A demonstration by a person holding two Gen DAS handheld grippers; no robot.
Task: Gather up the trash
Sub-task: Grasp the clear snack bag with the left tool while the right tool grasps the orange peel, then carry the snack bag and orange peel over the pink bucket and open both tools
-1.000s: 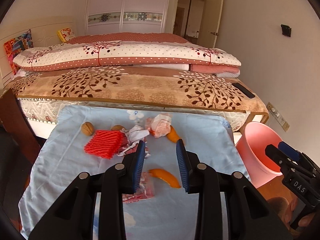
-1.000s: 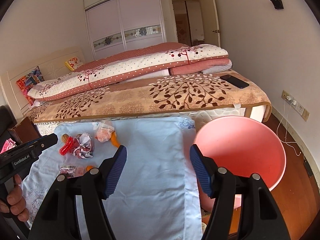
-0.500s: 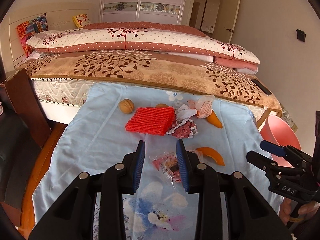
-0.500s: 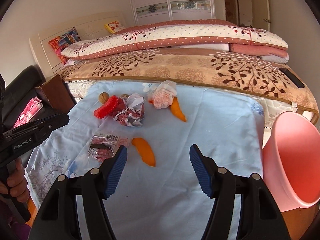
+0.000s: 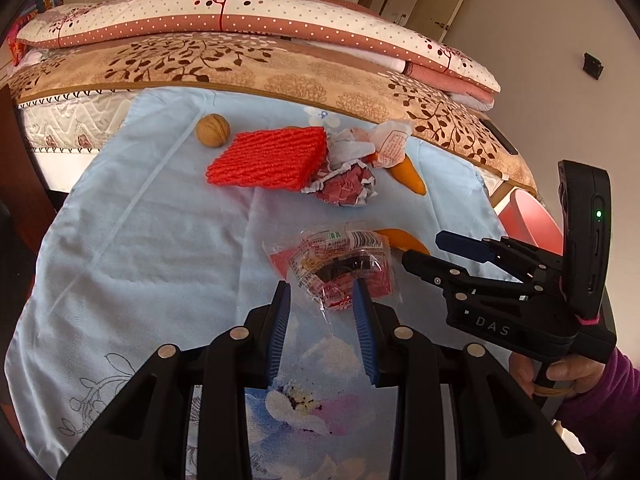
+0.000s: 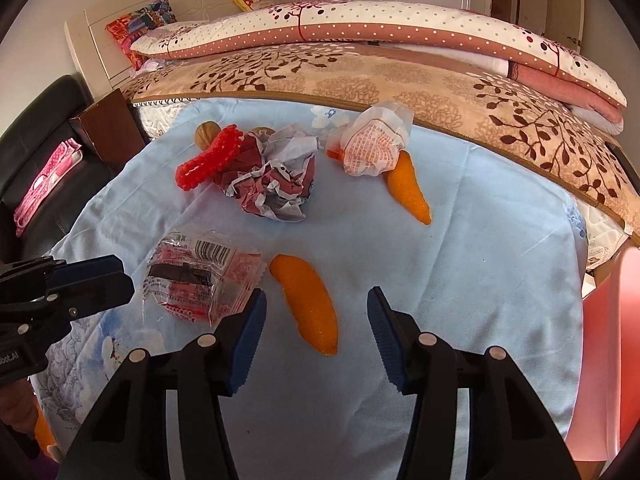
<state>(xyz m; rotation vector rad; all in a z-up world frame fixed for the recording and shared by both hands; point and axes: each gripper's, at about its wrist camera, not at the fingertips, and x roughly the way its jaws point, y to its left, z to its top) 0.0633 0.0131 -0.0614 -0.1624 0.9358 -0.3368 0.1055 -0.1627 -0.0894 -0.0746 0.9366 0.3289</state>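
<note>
Left wrist view: the left gripper stands partly open over the blue cloth, its 2 pads flanking the near edge of a clear snack wrapper without pressing it. Beyond lie a red foam net, a walnut and crumpled paper. Right wrist view: the right gripper, its jaws just narrowed yet empty, straddles an orange peel; the pink bin sits at the right edge.

left wrist: looked down close over tabletop, bed at 12 o'clock | right wrist: same facing | shared: clear wrapper
</note>
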